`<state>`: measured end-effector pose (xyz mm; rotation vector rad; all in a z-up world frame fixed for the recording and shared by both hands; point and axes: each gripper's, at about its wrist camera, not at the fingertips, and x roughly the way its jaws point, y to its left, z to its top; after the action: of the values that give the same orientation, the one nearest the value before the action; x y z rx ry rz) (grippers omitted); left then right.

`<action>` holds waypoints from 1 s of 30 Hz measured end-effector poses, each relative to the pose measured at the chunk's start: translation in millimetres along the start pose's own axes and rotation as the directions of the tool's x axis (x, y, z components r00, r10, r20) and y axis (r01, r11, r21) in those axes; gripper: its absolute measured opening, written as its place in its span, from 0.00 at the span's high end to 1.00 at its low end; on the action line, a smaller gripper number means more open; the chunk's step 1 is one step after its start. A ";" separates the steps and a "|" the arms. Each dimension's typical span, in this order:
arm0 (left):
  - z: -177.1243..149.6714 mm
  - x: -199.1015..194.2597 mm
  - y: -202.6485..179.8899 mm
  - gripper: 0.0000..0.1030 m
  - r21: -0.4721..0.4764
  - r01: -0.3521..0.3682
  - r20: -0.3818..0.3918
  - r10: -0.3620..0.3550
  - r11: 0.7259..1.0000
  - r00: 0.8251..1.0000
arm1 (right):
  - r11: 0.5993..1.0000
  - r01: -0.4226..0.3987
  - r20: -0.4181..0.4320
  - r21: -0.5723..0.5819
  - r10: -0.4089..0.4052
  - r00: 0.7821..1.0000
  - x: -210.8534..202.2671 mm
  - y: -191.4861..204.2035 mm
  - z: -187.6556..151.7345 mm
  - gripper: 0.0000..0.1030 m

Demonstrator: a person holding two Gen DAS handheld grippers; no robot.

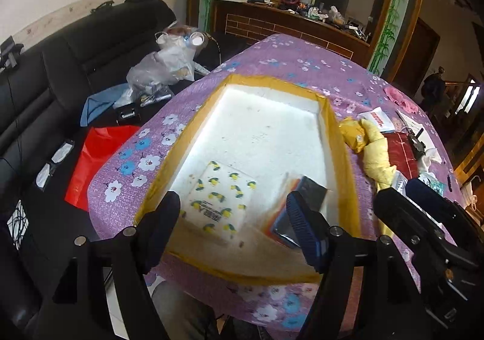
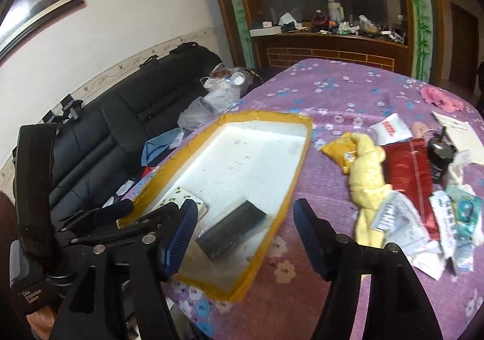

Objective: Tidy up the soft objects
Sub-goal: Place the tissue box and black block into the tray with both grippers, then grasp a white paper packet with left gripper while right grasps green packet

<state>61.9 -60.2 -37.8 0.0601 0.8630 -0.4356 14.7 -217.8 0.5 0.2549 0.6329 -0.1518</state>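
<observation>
Both the left gripper [image 1: 233,212] and the right gripper [image 2: 245,225] are hanging with jaws apart and gripping nothing, while the lemon-print pack [image 1: 219,200] and dark packet [image 2: 233,229] are lying in the foam box [image 1: 335,134], the yellow cloth [image 2: 366,176] resting at its three o'clock.

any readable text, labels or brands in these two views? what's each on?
"Data Acquisition System": white print on the black left gripper body, right wrist view.
Red print on the white sachet: too blurred to read.
Dark print on the lemon-patterned white tissue pack in the yellow-rimmed white foam tray: unreadable.
Print on the crumpled white paper packets: too small.
</observation>
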 end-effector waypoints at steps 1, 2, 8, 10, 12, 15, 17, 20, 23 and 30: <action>-0.2 -2.9 -3.5 0.30 0.007 -0.002 0.005 0.001 1.000 1.000 | 1.000 -0.004 0.005 0.007 0.004 1.000 -6.6 -2.1 -1.9 0.31; -0.8 -5.4 -6.3 0.30 0.012 -0.002 0.009 0.002 1.000 1.000 | 1.000 -0.006 0.008 0.011 0.006 1.000 -10.4 -4.2 -1.6 0.31; -4.6 -18.6 -30.1 0.29 0.046 -0.024 0.029 0.022 0.999 0.999 | 0.999 -0.026 0.035 0.047 0.025 0.999 -36.1 -22.9 -12.3 0.29; -6.1 -21.9 -38.3 0.29 0.054 -0.021 0.031 0.019 0.998 0.999 | 0.997 -0.036 0.047 0.063 0.033 0.998 -47.4 -31.9 -16.2 0.28; -7.6 -24.6 -46.7 0.29 0.061 -0.021 0.033 0.019 0.998 0.999 | 0.997 -0.044 0.054 0.071 0.041 0.998 -55.9 -41.8 -17.6 0.28; -10.1 -25.0 -61.0 0.27 0.077 -0.022 0.033 0.020 0.997 0.999 | 0.995 -0.057 0.066 0.084 0.052 0.996 -66.8 -55.8 -22.3 0.27; -11.8 -23.2 -70.5 0.24 0.085 -0.011 0.029 0.009 0.996 1.000 | 0.990 -0.099 0.074 0.101 0.092 0.993 -74.7 -72.0 -28.2 0.25; -13.4 -17.4 -86.6 0.24 0.088 0.033 0.005 -0.034 0.996 0.999 | 0.975 -0.170 0.078 0.146 0.160 0.984 -83.0 -109.2 -41.8 0.18; -14.9 -10.3 -105.0 0.24 0.107 0.069 -0.017 -0.068 0.992 0.998 | 0.967 -0.159 0.065 0.201 0.149 0.987 -86.1 -149.1 -56.2 0.18; -17.4 14.7 -163.0 0.24 0.255 0.130 -0.090 -0.111 0.958 0.990 | 0.923 -0.022 0.028 0.385 0.012 1.000 -91.4 -255.8 -79.0 0.17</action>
<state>-6.7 -209.8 -40.1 0.2683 0.8815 -0.6634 -158.2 -435.0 -54.1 0.6386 0.5715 -0.2627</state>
